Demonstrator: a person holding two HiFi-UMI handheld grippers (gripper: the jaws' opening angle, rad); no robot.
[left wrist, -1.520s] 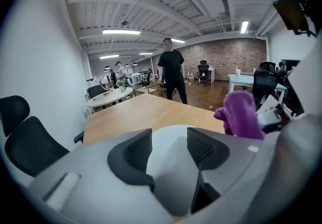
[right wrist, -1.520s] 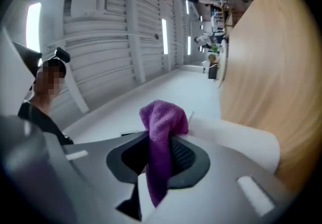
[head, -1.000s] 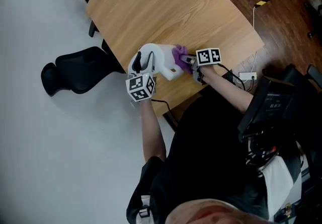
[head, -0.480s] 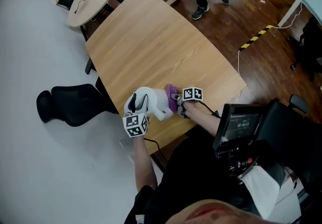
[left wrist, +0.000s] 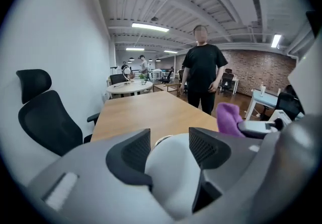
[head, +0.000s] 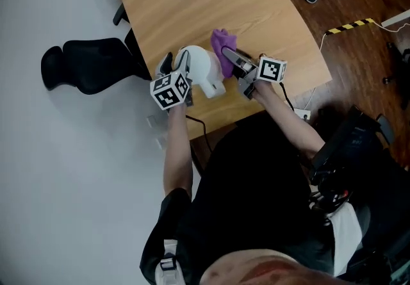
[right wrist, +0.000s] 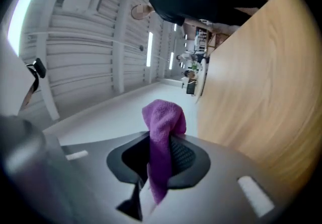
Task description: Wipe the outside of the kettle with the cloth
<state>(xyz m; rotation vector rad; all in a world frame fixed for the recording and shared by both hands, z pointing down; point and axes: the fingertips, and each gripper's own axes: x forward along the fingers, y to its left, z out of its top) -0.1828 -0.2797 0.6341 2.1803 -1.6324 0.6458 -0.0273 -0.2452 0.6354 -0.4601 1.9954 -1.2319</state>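
Now, head view: white kettle (head: 205, 71) stands on the wooden table (head: 192, 2), close to the table's near edge. Left gripper (left wrist: 170, 148) comes at it from about seven o'clock; its jaws have just been opening a little, yet a rounded white part of the kettle fills the gap and touches both ribbed pads, so the grip on the kettle holds. Right gripper (right wrist: 160, 160) reaches in from about four o'clock of the kettle, jaws nearly together and pinched on the purple cloth (head: 223, 41). The cloth bunches out past the tips at about one o'clock of the kettle, just beside its upper side; cannot tell whether it touches. One tail of cloth hangs back between the jaws. Black office chair (head: 90, 72) on the pale floor at about nine o'clock of the kettle, off the table's left edge. A person in dark clothes (left wrist: 202, 74) stands beyond the table's far end.
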